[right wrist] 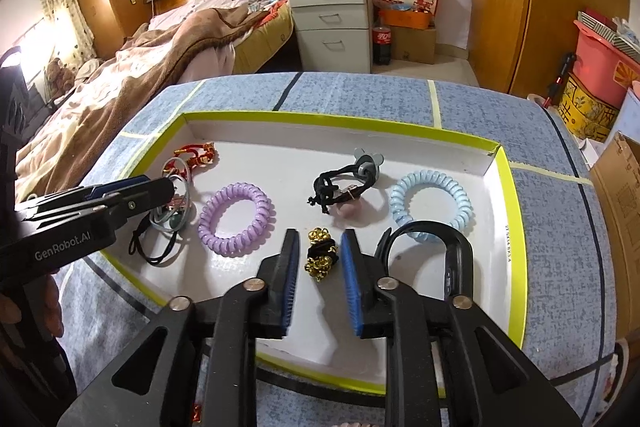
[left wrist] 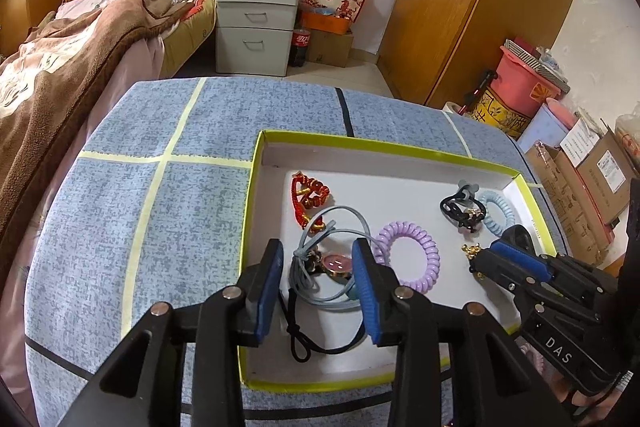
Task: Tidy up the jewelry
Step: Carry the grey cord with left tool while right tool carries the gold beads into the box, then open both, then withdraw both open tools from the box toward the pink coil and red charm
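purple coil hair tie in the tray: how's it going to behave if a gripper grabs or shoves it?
The purple coil hair tie looks like springy plastic spiral, so it would probably squash between the jaws and bounce back. It looks light and lies flat on the smooth white tray, so a push likely slides it. Glossy coils may slip.

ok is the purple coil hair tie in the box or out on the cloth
In. The purple coil hair tie lies flat on the white floor of the box, inside its yellow rim.

The left gripper (left wrist: pixel 318 277) is hovering with its jaws apart, straddling a grey cord with a pink pendant (left wrist: pixel 334 265) lying in the white tray (left wrist: pixel 276 161). A purple coil band (left wrist: pixel 408 257) is sitting just right of its right finger.
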Motion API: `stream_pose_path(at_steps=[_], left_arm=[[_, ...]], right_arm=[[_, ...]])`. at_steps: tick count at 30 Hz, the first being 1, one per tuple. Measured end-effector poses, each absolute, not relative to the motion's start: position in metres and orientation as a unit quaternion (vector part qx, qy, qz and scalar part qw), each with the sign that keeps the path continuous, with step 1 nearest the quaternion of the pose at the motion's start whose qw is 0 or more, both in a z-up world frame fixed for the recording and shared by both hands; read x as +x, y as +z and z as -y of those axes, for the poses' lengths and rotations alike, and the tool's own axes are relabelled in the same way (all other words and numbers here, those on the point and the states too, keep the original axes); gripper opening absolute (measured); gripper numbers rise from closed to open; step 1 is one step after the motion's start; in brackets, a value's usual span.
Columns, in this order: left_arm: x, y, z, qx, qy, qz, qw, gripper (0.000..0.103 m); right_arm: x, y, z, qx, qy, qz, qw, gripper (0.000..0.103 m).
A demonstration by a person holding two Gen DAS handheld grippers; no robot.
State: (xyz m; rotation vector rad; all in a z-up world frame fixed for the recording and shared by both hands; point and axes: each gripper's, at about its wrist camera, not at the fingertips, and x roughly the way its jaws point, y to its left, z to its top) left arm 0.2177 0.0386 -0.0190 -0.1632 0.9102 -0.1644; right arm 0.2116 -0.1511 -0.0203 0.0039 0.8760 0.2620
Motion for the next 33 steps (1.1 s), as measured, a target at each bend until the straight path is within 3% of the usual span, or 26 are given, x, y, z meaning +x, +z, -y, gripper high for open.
stream_pose_path(at_steps=[9, 33], left_arm=[[0.200, -0.005, -0.042, -0.079, -0.085, -0.422, 0.899, 0.046], [0.127, 0.019, -0.031, -0.036, -0.061, -0.390, 0.918, 0.049]], right_arm=[[0.197, -0.012, 0.156, 0.012, 0.129, -0.411, 0.903, 0.032], [0.133, 0.018, 0.171, 0.027, 0.120, -0.374, 0.919, 0.032]])
